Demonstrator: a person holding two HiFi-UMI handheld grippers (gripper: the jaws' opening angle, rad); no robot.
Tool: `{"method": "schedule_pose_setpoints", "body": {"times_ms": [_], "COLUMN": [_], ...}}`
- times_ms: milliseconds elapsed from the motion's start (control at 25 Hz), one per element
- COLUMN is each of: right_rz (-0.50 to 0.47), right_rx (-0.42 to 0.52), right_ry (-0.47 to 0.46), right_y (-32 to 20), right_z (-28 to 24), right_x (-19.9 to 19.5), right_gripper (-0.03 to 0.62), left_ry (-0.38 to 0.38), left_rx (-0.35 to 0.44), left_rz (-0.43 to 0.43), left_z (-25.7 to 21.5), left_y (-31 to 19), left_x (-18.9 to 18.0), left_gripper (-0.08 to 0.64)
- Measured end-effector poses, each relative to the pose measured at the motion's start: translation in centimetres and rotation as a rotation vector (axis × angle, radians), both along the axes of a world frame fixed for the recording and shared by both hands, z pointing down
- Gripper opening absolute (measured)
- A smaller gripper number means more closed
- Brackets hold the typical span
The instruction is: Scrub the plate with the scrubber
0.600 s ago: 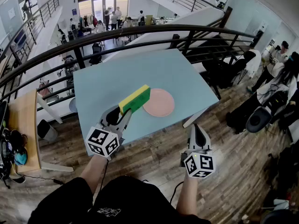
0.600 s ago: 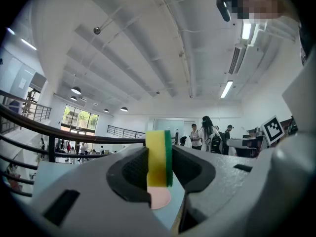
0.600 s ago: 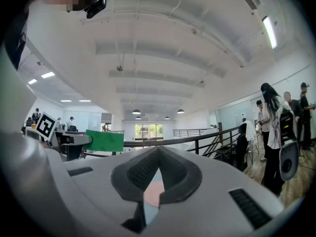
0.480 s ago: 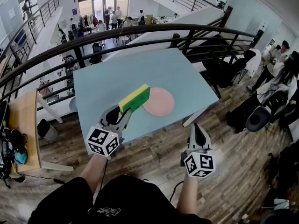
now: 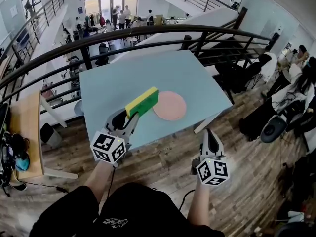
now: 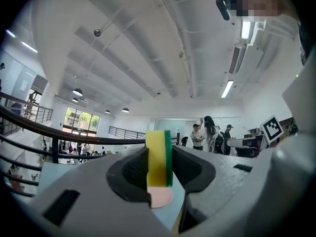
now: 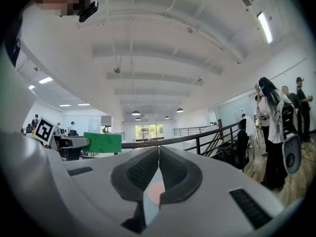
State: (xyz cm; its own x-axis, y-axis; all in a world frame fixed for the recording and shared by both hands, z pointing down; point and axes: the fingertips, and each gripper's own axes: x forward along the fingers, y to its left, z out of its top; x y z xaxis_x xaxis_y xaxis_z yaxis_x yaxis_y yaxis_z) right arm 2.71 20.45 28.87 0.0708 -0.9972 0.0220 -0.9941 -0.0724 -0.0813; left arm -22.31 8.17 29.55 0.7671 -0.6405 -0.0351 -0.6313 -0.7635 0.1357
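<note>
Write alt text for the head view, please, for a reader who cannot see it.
The left gripper holds a yellow-and-green scrubber over the blue table, beside a round pink plate. The right gripper, shut and empty, hangs over the wooden floor off the table's near edge.

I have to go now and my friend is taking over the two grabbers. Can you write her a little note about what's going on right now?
Left gripper: shut on the scrubber, a yellow sponge with a green side, held up over the blue table by the plate's left edge.
Right gripper: shut and empty, held near the table's front edge.
Pink plate: flat on the table, nothing on it.
Done: the scrubber is picked up.
Left: lower it onto the plate and scrub. No contact with the plate is visible yet.
</note>
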Motion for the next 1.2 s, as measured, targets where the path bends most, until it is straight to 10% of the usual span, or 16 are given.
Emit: {"method": "schedule_pose_setpoints", "body": {"times_ms": [760,1200], "right_rz": [-0.011,-0.053], "right_rx": [-0.036,-0.061], "right_ry": [-0.015,-0.035], "right_y": [-0.7,-6.2], "right_z": [2.4,4.3], "right_x": [-8.2,-5.4], "right_gripper": [0.008,0.008], "left_ry": [-0.021,-0.044], "left_rx": [-0.037,-0.07], "left_rz": [-0.005,-0.034], "left_z": [3.0,4.8], "left_y": [-0.4,-4.3], "left_x": [-7.7,-5.4], "left_gripper": [0.132,0.132]}}
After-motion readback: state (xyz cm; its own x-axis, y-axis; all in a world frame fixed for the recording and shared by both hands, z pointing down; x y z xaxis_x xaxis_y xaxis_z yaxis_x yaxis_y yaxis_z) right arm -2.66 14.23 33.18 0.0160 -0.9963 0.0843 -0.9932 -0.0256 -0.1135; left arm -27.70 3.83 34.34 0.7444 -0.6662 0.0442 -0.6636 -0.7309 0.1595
